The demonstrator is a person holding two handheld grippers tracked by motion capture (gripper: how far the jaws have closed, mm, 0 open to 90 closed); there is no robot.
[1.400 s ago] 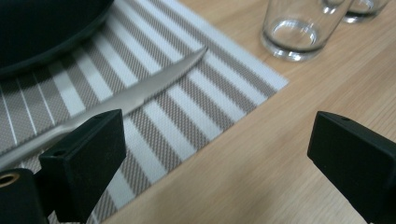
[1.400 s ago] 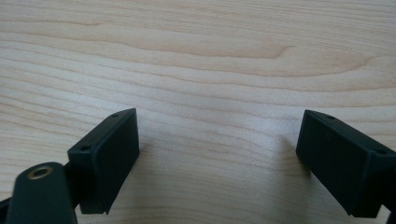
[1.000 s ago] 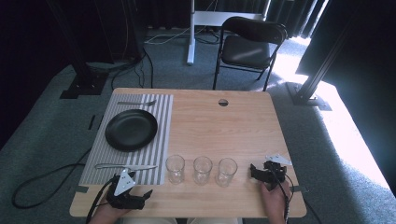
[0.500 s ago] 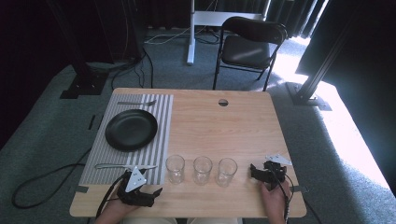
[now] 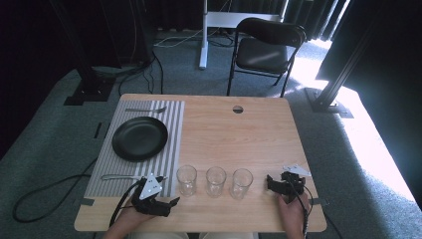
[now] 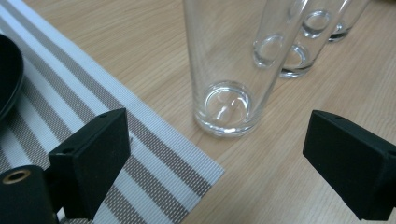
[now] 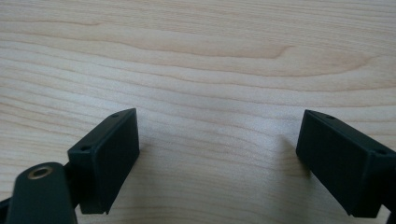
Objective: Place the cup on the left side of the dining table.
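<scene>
High view first: I see three empty drinking glasses standing upright in a row near my edge of the wooden counter (image 5: 259, 134), the left glass (image 5: 186, 180) just off the corner of the striped placemat (image 5: 171, 129), the middle glass (image 5: 215, 181) and right glass (image 5: 241, 183) beside it, each slightly apart. My left gripper (image 5: 166, 204) sits low at the near edge, just short of the left glass. Left gripper view puts that glass's base (image 6: 229, 109) ahead between my fingers (image 6: 91, 154), which are spread wide and touching nothing. My right gripper (image 5: 274, 183) rests right of the row, near the right glass; its fingers (image 7: 109, 149) are also spread apart over bare wood. On the placemat lie a black plate (image 5: 139, 138), a fork (image 5: 144, 109) beyond it and a utensil (image 5: 119, 176) on its near side. A folding chair (image 5: 266, 50) stands on the carpet beyond the counter.
</scene>
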